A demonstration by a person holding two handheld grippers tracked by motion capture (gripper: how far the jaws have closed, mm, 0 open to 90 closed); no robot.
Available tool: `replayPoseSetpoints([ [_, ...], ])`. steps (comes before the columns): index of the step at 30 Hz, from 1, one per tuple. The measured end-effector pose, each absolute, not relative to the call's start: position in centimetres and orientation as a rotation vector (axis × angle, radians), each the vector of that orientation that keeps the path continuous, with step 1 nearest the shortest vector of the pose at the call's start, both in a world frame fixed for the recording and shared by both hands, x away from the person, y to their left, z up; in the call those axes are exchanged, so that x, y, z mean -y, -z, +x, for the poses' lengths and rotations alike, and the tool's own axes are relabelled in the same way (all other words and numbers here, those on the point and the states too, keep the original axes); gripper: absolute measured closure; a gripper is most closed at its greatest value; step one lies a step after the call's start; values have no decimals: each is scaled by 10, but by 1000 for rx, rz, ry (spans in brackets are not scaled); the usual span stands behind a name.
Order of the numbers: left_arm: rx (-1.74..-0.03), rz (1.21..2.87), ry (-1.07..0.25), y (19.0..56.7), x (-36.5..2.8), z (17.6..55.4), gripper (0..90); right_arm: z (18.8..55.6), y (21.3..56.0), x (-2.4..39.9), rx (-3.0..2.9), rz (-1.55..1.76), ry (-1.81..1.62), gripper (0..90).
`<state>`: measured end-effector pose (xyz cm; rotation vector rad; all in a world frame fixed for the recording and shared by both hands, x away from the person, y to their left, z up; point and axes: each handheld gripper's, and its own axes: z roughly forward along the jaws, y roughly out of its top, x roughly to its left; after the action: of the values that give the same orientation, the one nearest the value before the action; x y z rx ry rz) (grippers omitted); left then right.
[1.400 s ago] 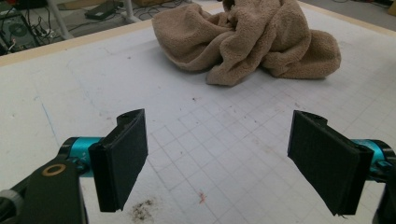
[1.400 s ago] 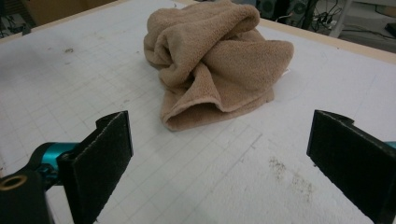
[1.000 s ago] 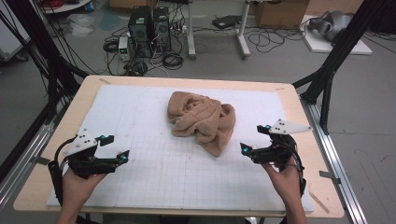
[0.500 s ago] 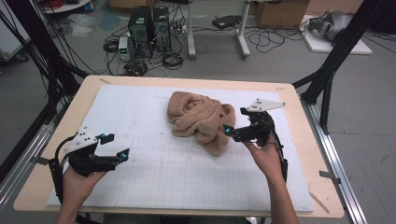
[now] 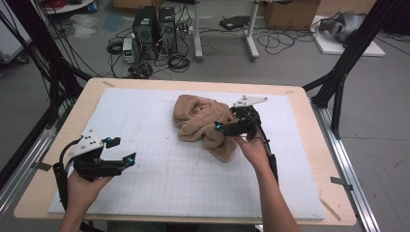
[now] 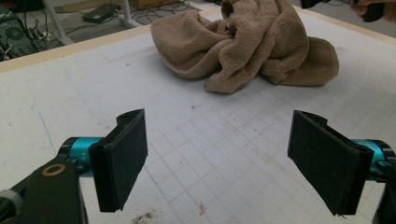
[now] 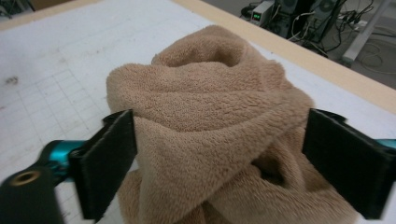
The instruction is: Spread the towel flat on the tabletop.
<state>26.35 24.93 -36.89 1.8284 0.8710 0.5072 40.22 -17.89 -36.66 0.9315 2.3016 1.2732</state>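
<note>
A crumpled tan towel (image 5: 205,125) lies in a heap on the white gridded mat (image 5: 159,183) that covers the bench (image 5: 309,96), toward the mat's far half. The right tongs (image 7: 219,158) are at the towel's right edge with a thick fold of the cloth between their jaws; the jaws have just been closing a little, the left pad lies against the pile while the right pad stands apart from it, so the fold is not yet gripped. The left tongs (image 6: 229,163) are well apart from the towel, near the mat's front left corner, jaws spread wide over bare grid with nothing between them.
</note>
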Motion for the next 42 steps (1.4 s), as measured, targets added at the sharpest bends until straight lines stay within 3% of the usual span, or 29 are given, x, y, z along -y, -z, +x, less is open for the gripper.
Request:
replayPoseSetpoints([
  [5, -874, 1823, -511, 369, -250, 264, 203, 413, 382, 167, -2328, 948, -1213, 177],
  [10, -870, 1830, -508, 369, -249, 264, 203, 420, 391, 167, -2348, 1002, -1227, 284],
  [11, -871, 1828, -507, 370, -249, 264, 203, 421, 393, 167, -2370, 998, -1212, 373],
  [12, -872, 1826, -504, 370, -248, 264, 203, 421, 393, 167, -2370, 998, -1212, 373],
  [13, -870, 1826, -504, 370, -248, 264, 203, 422, 394, 165, -2395, 994, -1226, 463],
  [16, -866, 1826, -503, 370, -247, 264, 203, 420, 393, 164, -2416, 985, -1241, 615],
  [20, -860, 1824, -504, 370, -247, 263, 205, 414, 387, 163, -2431, 964, -1244, 683],
  [34, -849, 1806, -505, 365, -250, 261, 206, 359, 341, 145, -2449, 800, -1452, 702],
  [42, -830, 1795, -509, 360, -249, 257, 213, 297, 327, 120, -2489, 640, -1516, 701],
])
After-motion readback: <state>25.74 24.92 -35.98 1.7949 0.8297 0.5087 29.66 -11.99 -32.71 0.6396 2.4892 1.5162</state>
